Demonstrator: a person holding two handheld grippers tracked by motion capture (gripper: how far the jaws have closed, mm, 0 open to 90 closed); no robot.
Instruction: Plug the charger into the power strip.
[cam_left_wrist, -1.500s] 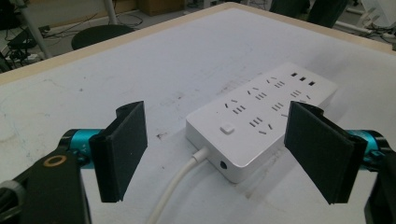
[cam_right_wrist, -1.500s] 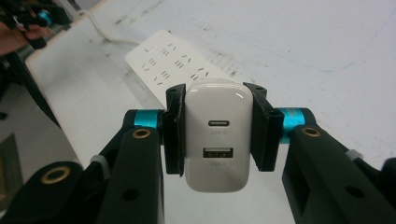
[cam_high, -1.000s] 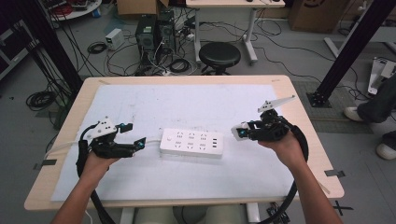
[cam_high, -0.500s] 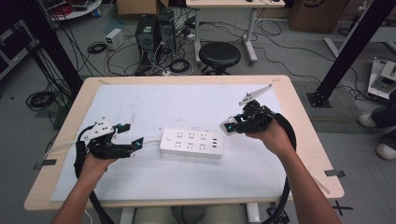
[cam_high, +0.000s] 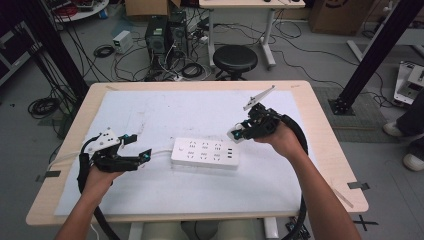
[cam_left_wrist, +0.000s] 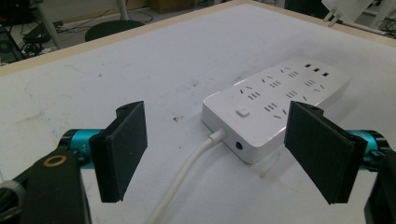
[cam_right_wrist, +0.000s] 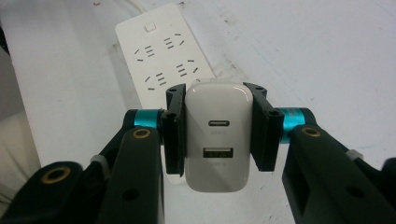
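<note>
High view first: the white power strip (cam_high: 205, 153) lies flat in the middle of the table (cam_high: 320, 100), its long axis running side to side, cord end toward the person's left. The right gripper (cam_high: 239, 133) hangs just off the strip's right end and a little above it, clenched on a white USB charger (cam_high: 236, 134). In the right gripper view the charger (cam_right_wrist: 216, 135) sits squarely between the two black pads, its two ports facing the camera, and the strip (cam_right_wrist: 161, 51) stretches away beyond it — so the sockets lie ahead of and below the charger, toward the person's left. That is the relation to watch: the charger has to come leftward over the strip and then down onto a socket face, by my reading.

The left gripper (cam_high: 141, 148) rests at the strip's cord end, jaws released and standing wide. The left gripper view shows the strip (cam_left_wrist: 275, 100) and its white cable (cam_left_wrist: 187, 179) in the gap between them, with neither pad touching. The right hand is the one carrying the load; the left looks placed to steady the strip.

Against a second ago, the right gripper has swung in from farther right toward the strip's end. The left hand and the strip sit where they were.
</note>
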